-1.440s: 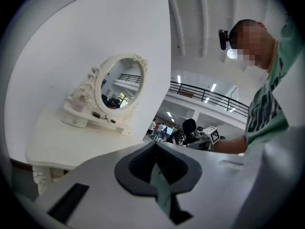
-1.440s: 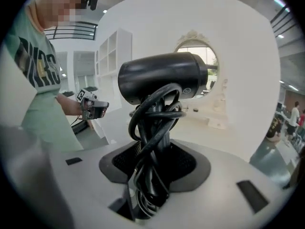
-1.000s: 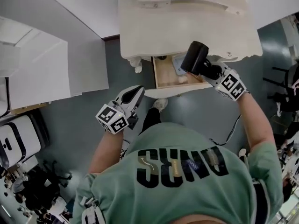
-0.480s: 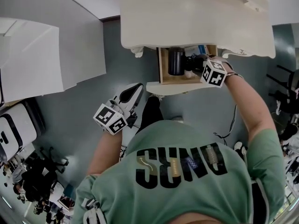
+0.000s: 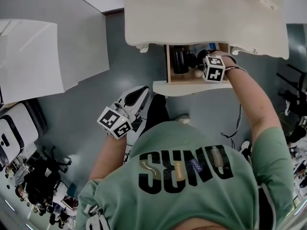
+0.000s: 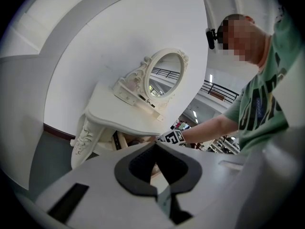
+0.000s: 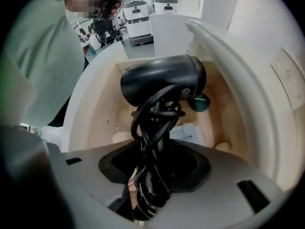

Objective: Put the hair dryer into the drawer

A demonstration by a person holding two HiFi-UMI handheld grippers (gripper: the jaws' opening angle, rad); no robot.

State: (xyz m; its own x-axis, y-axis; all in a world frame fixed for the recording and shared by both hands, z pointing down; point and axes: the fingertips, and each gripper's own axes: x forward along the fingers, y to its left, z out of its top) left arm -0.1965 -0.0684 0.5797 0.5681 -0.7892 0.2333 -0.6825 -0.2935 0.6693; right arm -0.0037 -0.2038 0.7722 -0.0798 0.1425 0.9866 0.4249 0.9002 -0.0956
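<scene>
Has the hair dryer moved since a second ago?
Yes. In the head view the hair dryer has sunk from above the open drawer down into it, now inside its wooden walls.

Drawer [image 5: 192, 87] — rear hidden beneath the tabletop [image 5: 201, 13].

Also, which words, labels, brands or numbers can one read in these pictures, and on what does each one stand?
"SUNO", or near it: large dark letters on the green shirt, head view; last letter unsure.
Round mark on the hair dryer: too small to read.
Marker cubes: square patterns only, no letters.
</scene>
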